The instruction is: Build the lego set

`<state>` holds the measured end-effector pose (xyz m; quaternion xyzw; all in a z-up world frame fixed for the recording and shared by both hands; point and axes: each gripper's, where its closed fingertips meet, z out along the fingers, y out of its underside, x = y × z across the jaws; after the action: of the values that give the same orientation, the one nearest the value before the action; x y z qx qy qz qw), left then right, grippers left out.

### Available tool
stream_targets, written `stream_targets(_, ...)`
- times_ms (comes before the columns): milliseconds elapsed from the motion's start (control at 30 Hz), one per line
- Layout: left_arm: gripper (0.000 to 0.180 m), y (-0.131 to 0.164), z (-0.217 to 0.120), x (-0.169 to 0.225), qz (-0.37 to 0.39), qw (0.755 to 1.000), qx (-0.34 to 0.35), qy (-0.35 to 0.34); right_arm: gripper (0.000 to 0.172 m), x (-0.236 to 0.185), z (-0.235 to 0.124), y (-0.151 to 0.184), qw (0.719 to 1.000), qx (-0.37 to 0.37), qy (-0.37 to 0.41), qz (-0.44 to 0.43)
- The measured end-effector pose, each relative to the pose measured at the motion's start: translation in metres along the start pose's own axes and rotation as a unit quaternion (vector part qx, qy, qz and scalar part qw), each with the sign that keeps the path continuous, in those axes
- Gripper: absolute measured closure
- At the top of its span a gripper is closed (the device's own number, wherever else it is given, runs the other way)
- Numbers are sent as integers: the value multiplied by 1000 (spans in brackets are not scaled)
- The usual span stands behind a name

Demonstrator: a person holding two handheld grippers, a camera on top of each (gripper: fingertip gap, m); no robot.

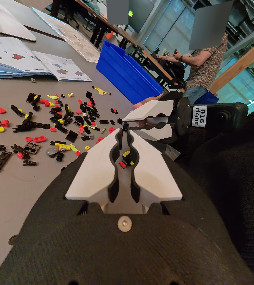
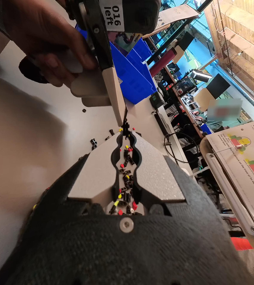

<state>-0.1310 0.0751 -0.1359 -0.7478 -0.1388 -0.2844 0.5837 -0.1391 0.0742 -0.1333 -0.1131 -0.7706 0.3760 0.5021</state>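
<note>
- Up above the grey surface (image 1: 23,192), near its right edge: left gripper (image 1: 124,131) with white fingers and black wavy pads, jaws nearly pressed together, pinching a small black toothed plastic piece (image 1: 125,127) at the very tips.
- Same small black piece pinched from the right by the right gripper (image 1: 127,122), jaws nearly closed on it, tips meeting those of the left gripper at a right angle.
- From the right wrist view: black piece (image 2: 126,128) standing between the right gripper's (image 2: 125,136) pad tips and touching the tip of the left gripper's finger (image 2: 117,98) coming down from the top.
- Hand (image 2: 46,40) wrapped around the left gripper's handle, top left of that view.
- Scattered on the surface, left of the jaws: loose black, red and yellow small building bricks (image 1: 58,123), among them a flat black square plate (image 1: 71,136) and a yellow round disc (image 1: 0,129).
- Farther off on the left: open instruction booklet (image 1: 30,66) lying flat.
- Far right on the surface: blue plastic bin (image 1: 123,72), well apart from the jaws.
- Directly under the left jaws: small cluster of red, yellow and black bricks (image 1: 126,161).
</note>
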Motion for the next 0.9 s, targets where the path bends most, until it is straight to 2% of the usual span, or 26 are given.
stream_targets(233,178,-2,-1,2,-29,999,5,23,166,-1,-1,-3,998,14,-20,63)
stream_targets(367,178,-1,-2,2,-85,995,6,53,166,-2,-3,-5,989,27,-51,139)
stream_targets(500,179,0,-2,2,-138,987,6,80,165,-2,-4,-6,966,38,-95,239)
stream_targets(633,180,1,-2,2,-151,985,5,87,165,1,-5,-7,936,54,-128,323)
stream_targets(733,180,0,-3,0,-154,984,8,85,165,4,-6,-4,929,58,-130,342)
stream_targets(900,180,1,-3,-1,-156,984,7,84,165,2,-5,-1,933,53,-128,331)
